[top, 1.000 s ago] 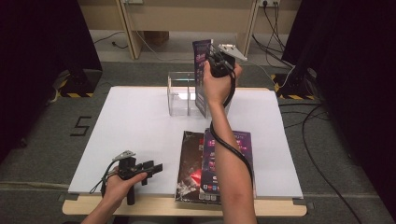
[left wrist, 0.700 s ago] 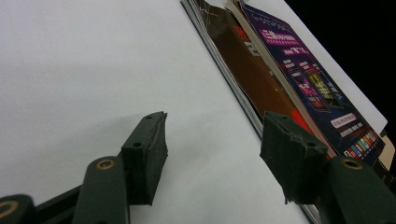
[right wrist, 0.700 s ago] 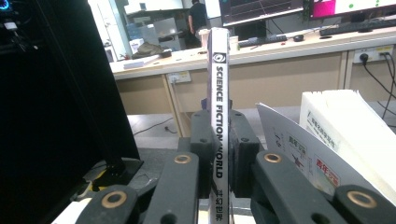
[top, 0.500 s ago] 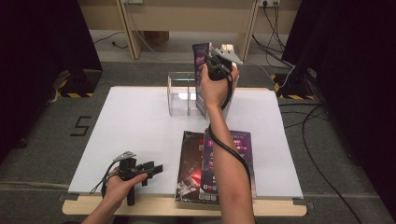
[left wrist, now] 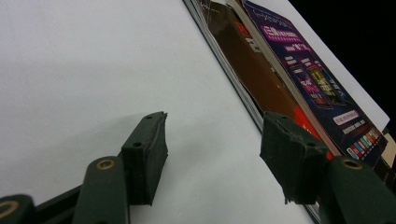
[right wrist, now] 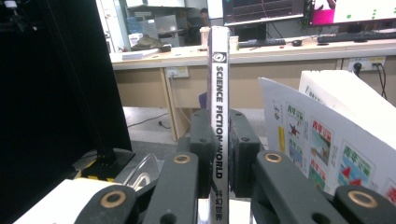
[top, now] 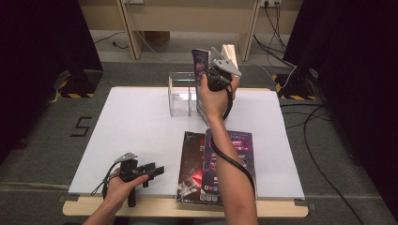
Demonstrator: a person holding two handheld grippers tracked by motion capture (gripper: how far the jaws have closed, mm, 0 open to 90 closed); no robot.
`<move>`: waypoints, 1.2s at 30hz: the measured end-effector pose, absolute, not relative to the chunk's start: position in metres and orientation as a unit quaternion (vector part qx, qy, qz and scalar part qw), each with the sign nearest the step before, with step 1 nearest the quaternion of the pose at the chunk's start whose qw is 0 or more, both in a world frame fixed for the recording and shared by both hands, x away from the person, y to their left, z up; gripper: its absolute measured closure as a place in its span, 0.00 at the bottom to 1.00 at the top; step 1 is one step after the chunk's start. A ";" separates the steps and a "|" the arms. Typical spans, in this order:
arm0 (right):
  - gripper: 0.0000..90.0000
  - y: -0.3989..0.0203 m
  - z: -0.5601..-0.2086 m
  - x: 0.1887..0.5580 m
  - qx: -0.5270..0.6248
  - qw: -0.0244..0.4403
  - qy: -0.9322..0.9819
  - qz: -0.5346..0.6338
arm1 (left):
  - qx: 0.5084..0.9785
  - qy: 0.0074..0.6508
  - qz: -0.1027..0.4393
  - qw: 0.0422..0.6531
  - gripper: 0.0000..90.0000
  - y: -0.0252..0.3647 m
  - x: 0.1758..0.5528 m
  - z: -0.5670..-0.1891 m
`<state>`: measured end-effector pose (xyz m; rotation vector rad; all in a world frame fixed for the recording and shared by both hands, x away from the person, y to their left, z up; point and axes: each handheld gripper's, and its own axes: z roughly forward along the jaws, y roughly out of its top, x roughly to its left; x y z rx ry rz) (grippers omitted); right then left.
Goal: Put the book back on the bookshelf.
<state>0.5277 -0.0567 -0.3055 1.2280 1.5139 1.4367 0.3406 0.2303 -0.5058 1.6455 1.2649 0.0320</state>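
One magazine (right wrist: 219,116) clamped in right tool (right wrist: 218,154) | spine legible there, seemingly unreadable overhead

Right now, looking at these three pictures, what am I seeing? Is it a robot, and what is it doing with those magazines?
No robot: a person holds a two-jaw hand tool in each hand. The high view looks down on a white table. The other two pictures come from small cameras riding on each tool.

The right gripper is shut on a magazine, gripped by its spine and held upright above a clear box at the far side of the table; another booklet leans beside it. The left gripper rests low over the table near the front edge, open, nothing between its jaws. Two more magazines lie flat near the person.
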 end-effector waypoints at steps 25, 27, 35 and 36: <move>0.92 -0.081 -0.333 0.450 0.454 0.348 0.622 0.536 | 0.680 0.530 0.015 0.506 0.44 0.233 0.339 -0.505; 0.92 -0.082 -0.335 0.444 0.455 0.343 0.624 0.535 | 0.680 0.531 0.015 0.506 0.44 0.232 0.339 -0.505; 0.90 -0.088 -0.342 0.427 0.453 0.338 0.633 0.530 | 0.678 0.532 0.015 0.507 0.44 0.233 0.339 -0.505; 0.89 -0.088 -0.343 0.427 0.452 0.336 0.632 0.532 | 0.678 0.532 0.015 0.507 0.44 0.233 0.339 -0.505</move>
